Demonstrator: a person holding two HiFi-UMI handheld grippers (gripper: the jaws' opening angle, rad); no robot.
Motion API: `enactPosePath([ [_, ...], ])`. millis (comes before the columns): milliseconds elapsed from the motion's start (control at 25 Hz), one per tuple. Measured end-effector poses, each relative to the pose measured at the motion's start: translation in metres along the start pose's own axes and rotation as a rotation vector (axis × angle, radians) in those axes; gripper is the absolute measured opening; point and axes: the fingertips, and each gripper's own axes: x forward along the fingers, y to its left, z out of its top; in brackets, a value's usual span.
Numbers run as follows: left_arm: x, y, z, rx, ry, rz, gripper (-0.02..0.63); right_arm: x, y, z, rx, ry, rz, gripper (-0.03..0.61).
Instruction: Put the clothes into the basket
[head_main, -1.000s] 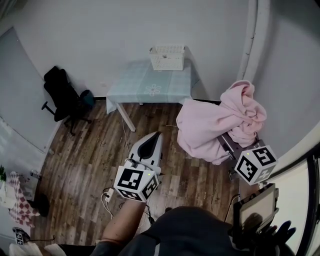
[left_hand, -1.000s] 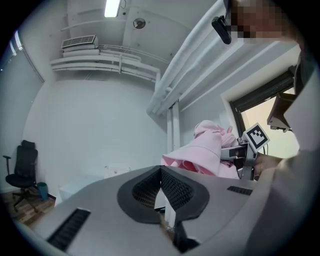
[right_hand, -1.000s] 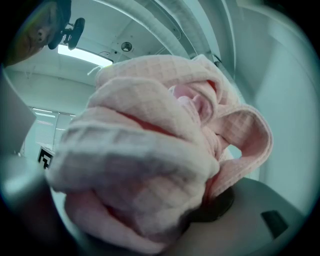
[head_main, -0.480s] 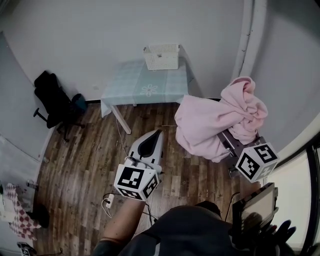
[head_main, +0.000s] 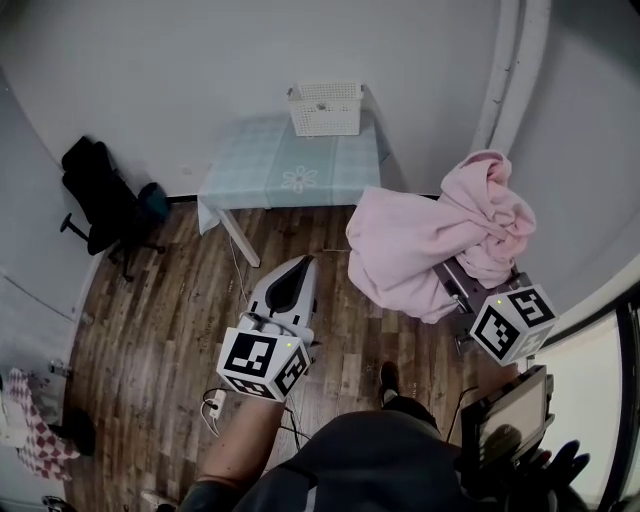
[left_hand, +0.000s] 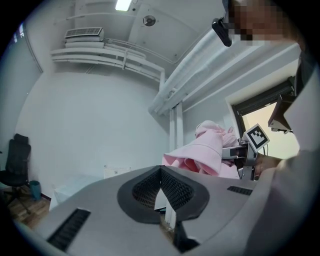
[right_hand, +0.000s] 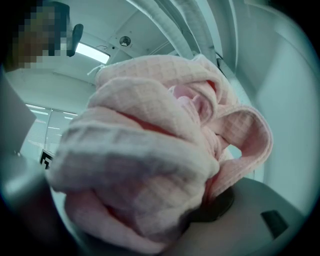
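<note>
Left gripper (head_main: 303, 268) level, jaws together, right gripper (head_main: 455, 290) level, clamped on pink cloth (head_main: 420, 240)

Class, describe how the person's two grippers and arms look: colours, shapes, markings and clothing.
The left gripper is a pale grey shell tapering to a point, with a black oval inset; its fingers carry dark ribbed pads. The right gripper is grey too. Each bears a white cube printed with black square markers. The person wears a dark top.

Bare office-like room: white walls (head_main: 200, 60), wood floor (head_main: 150, 320), black swivel chair (head_main: 95, 190), small table (head_main: 250, 165).
</note>
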Motion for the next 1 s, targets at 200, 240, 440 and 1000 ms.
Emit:
enactPosePath([
  [200, 0.000, 0.009, 0.002, 0.012, -0.008, 0.044, 0.009, 0.005, -0.005, 0.000, -0.009, -0.013, 0.017, 0.341],
  [240, -0.001, 0.009, 0.003, 0.018, -0.009, 0.049, 0.009, 0.003, -0.004, 0.000, -0.011, -0.017, 0.019, 0.341],
  [440, 0.000, 0.011, 0.013, 0.053, -0.029, 0.089, 0.009, 0.009, -0.004, 0.005, -0.024, -0.030, 0.055, 0.341],
  [1000, 0.152, 0.048, 0.004, 0.086, -0.002, 0.202, 0.009, 0.133, -0.123, 0.007, -0.007, -0.010, 0.179, 0.341],
])
